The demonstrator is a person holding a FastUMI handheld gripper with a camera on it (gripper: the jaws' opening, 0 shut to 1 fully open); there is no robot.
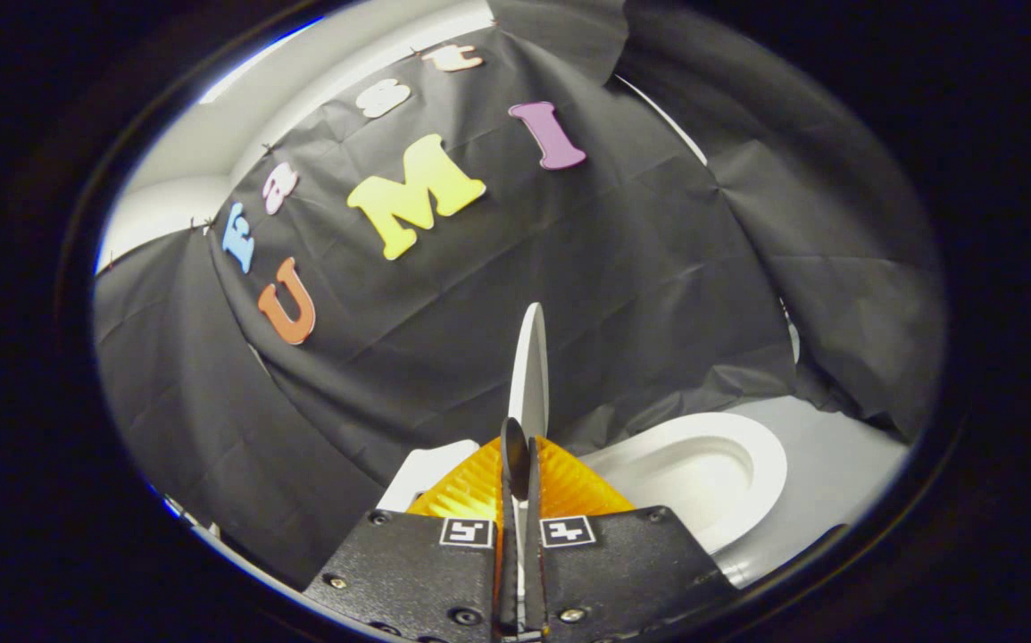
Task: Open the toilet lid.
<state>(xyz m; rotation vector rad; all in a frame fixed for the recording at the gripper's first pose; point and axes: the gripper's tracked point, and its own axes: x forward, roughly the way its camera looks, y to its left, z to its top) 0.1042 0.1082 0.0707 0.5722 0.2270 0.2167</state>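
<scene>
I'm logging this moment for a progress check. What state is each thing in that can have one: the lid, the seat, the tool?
toilet lid: raised, seen edge-on, its edge held between the fingers.
toilet seat: down on the bowl, uncovered.
tool: shut on the toilet lid, both orange fingers pressed against it.
</scene>
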